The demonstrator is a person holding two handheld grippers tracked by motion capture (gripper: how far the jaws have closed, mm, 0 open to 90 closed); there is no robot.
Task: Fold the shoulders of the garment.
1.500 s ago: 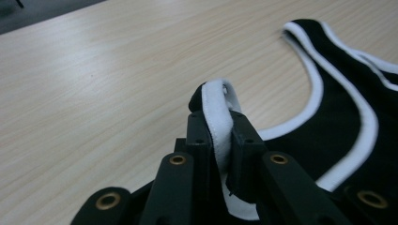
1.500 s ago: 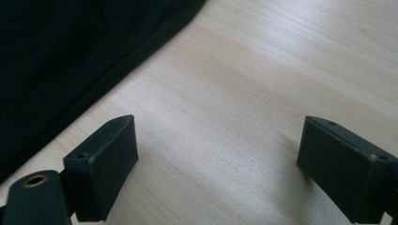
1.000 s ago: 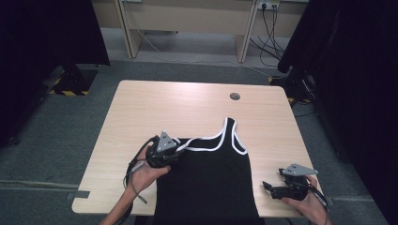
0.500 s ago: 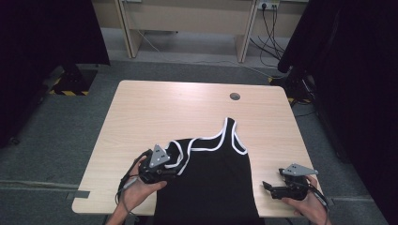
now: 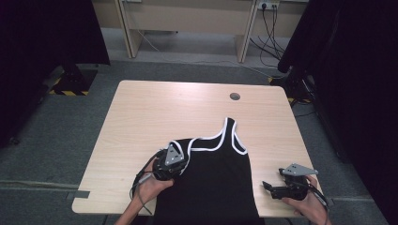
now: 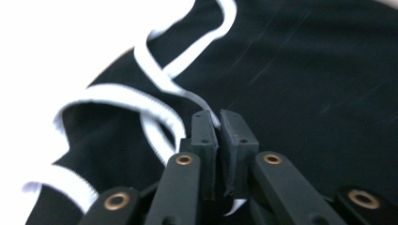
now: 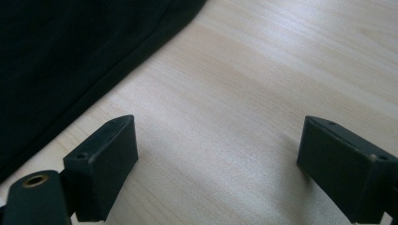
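A black tank top (image 5: 211, 178) with white trim lies on the wooden table (image 5: 155, 112), its hem over the near edge. One strap (image 5: 232, 133) points away from me; the other is bunched at the left. My left gripper (image 5: 180, 161) sits at that bunched strap, and in the left gripper view it (image 6: 218, 119) is shut on the white trim (image 6: 159, 129) of the tank top (image 6: 300, 70). My right gripper (image 5: 268, 186) rests open on the table to the right of the garment, near the front edge. In the right gripper view its fingers (image 7: 101, 166) stand wide apart over bare wood, with the tank top's edge (image 7: 70, 61) at the upper left.
A round cable hole (image 5: 234, 96) is in the table's far side. Dark curtains (image 5: 47, 33) hang at both sides, and a wooden desk frame (image 5: 187, 18) with cables stands beyond the table on the grey floor.
My left gripper has pulled the left strap toward the near edge and slightly right, folding it over the garment. The right gripper has stayed put.
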